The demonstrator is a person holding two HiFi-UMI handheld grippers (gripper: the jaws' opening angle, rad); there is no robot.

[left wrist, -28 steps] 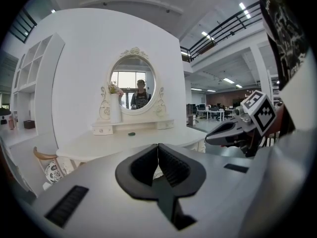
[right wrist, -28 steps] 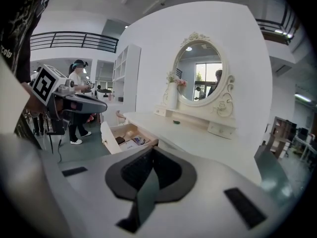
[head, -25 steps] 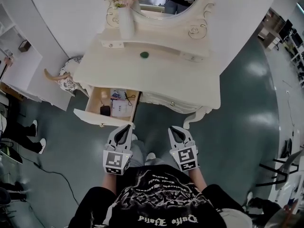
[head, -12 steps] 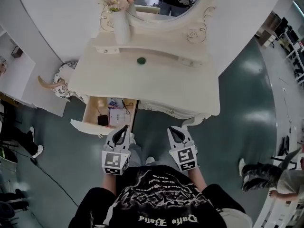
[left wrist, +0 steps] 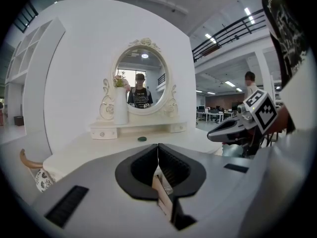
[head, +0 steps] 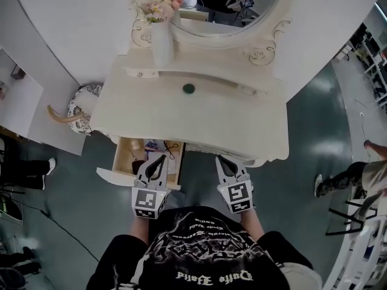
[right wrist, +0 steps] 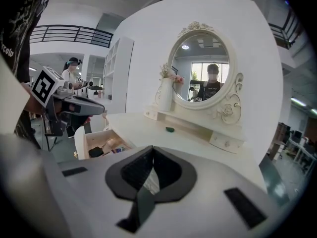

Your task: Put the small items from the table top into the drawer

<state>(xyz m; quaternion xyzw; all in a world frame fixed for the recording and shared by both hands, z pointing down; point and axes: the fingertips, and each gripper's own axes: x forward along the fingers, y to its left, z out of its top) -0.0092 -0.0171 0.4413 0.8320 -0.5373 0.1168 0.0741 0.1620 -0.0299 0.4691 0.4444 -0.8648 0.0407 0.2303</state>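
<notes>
Head view: you're standing at the white dressing table [head: 199, 122], with both tongs low in front of you by its front edge. Your left gripper [head: 157, 159] overlaps the right end of the open drawer [head: 116, 175], which sticks out at the table's front left. Your right gripper [head: 224, 162] is level with it, a bit apart, at the table's front edge. The small green item [head: 188, 88] lies on the table top towards the back, just in front of the low shelf and well apart from both grippers. A white vase with flowers [head: 162, 38] stands back left, beside the oval mirror [head: 211, 8].

Left gripper view: your jaws are pressed together tip to tip, with nothing between them. The green item sits ahead on the table top, beyond the tips. Your right gripper shows off to the right.

Right gripper view: the jaws are closed tip to tip too, and empty. The drawer is open at the left, holding a black item [right wrist: 95, 151] and a few other small things too small to name. The green item is out on the table top, in front of the mirror shelf.
</notes>
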